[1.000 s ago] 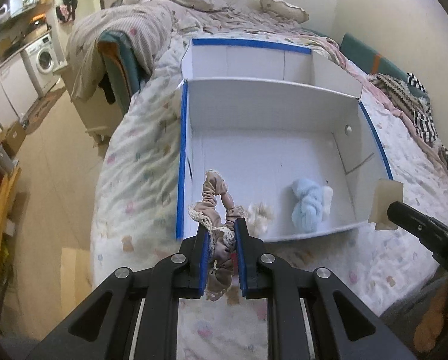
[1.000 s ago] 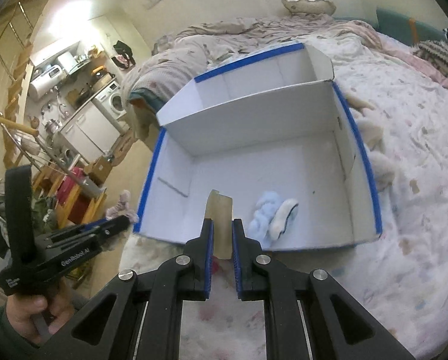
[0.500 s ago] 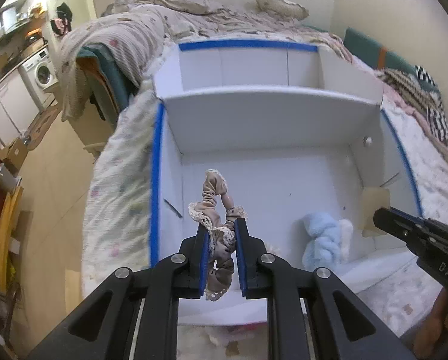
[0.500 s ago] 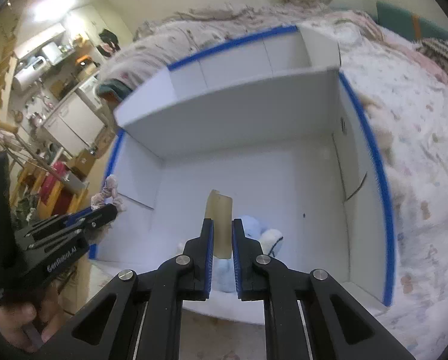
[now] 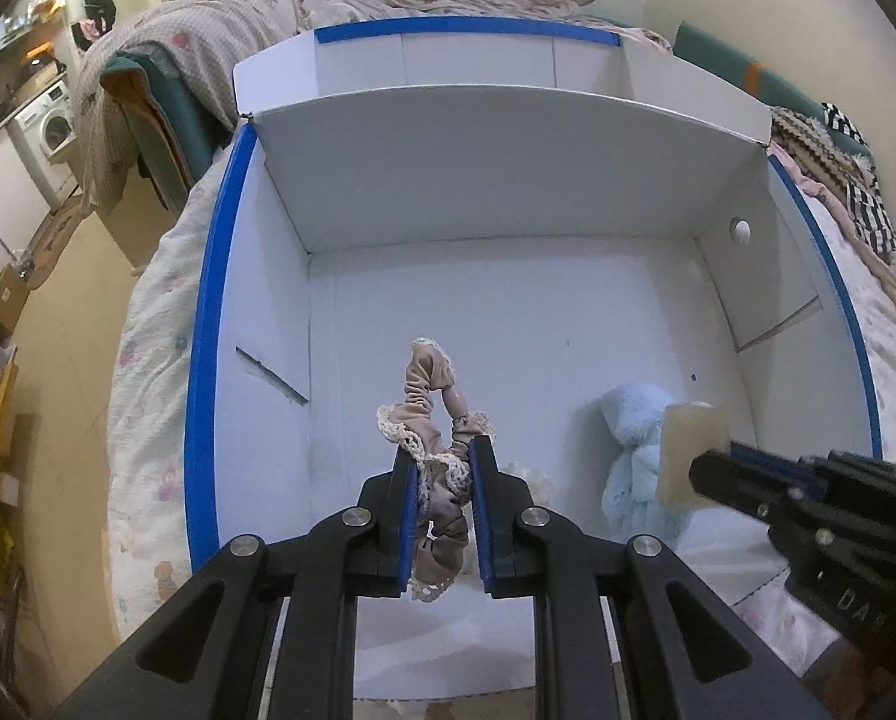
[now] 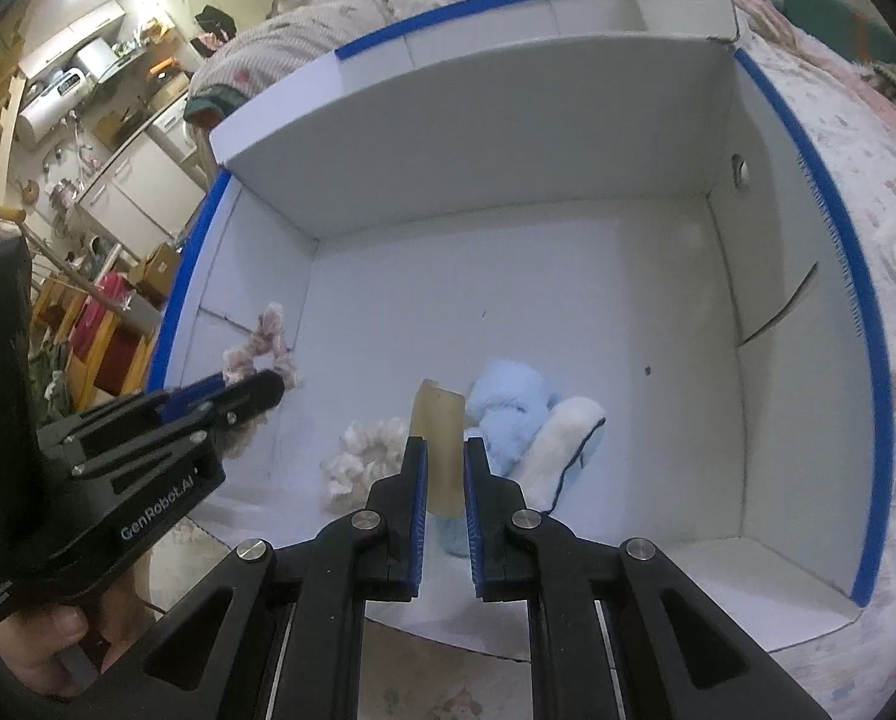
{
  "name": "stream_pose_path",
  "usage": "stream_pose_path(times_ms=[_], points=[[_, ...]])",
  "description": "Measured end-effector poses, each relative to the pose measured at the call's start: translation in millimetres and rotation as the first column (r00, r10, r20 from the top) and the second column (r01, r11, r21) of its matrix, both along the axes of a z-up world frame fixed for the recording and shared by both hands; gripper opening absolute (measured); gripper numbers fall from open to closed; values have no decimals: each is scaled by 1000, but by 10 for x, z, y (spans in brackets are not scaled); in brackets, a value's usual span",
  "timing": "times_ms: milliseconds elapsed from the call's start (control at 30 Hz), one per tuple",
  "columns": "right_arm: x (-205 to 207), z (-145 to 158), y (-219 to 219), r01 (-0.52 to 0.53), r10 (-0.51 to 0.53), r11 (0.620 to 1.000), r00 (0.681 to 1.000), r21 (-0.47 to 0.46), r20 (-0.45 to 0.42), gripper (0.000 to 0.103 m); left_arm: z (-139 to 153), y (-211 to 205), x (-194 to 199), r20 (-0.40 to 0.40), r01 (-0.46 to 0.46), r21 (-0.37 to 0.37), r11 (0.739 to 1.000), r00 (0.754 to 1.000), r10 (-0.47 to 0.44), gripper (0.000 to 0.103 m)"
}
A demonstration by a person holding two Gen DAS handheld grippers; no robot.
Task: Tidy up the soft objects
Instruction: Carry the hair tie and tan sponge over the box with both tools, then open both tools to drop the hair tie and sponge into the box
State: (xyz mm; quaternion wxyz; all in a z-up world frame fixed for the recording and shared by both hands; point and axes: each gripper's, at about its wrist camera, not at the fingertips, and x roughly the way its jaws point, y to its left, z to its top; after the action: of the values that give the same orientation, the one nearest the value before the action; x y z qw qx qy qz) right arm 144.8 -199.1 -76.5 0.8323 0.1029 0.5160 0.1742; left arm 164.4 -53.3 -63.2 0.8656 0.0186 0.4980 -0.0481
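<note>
My left gripper (image 5: 443,447) is shut on a beige, lace-trimmed scrunchie (image 5: 430,375), held above the floor of a white box (image 5: 508,180) near its left side. In the right wrist view that left gripper (image 6: 268,387) enters from the left with the scrunchie (image 6: 262,342) at its tip. My right gripper (image 6: 446,447) is shut on a pale yellow soft pad (image 6: 439,414), which stands upright between the pads. Below it in the box lie a light blue plush toy (image 6: 508,408) and a cream fluffy scrunchie (image 6: 364,450). The left wrist view shows the right gripper (image 5: 697,471) with the pad (image 5: 685,444) in front of the blue plush (image 5: 628,456).
The box has blue-taped rims (image 5: 208,360) and a raised back flap, and rests on a bed with a floral quilt (image 5: 148,390). A rumpled blanket (image 5: 220,12) lies behind it. Left of the bed are the floor and a washing machine (image 5: 52,126). A hand (image 6: 34,648) holds the left tool.
Both grippers have moved forward and down, from the box's near edge to over its inside. Each keeps its hold, and the box now fills both views.
</note>
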Motion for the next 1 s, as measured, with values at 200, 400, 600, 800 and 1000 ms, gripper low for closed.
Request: stream_pose_path(times_ms=[200,400,600,800,1000], points=[[15,-34,1,2,-2,1000,1000,-5,-28,14,-10,20,-17,-4,-12,-8,1000,1000,12,15],[16,-32,-9,10,-10,1000,999,1,-34,14,-65,-1,-28,-6,-11,6,1000,1000,11,15],[46,-34,-23,28,-27,999,999,20,-32,14,-123,33,-1,-7,-26,-18,999,1000,26,16],[15,-21,-29,34,-33,999,999,24,-22,18,-118,26,-18,-3,-25,-11,1000,1000,25,21],[-1,34,-86,67,-67,997,998,47,-3,26,-58,48,-63,13,-27,-28,999,1000,27,44]])
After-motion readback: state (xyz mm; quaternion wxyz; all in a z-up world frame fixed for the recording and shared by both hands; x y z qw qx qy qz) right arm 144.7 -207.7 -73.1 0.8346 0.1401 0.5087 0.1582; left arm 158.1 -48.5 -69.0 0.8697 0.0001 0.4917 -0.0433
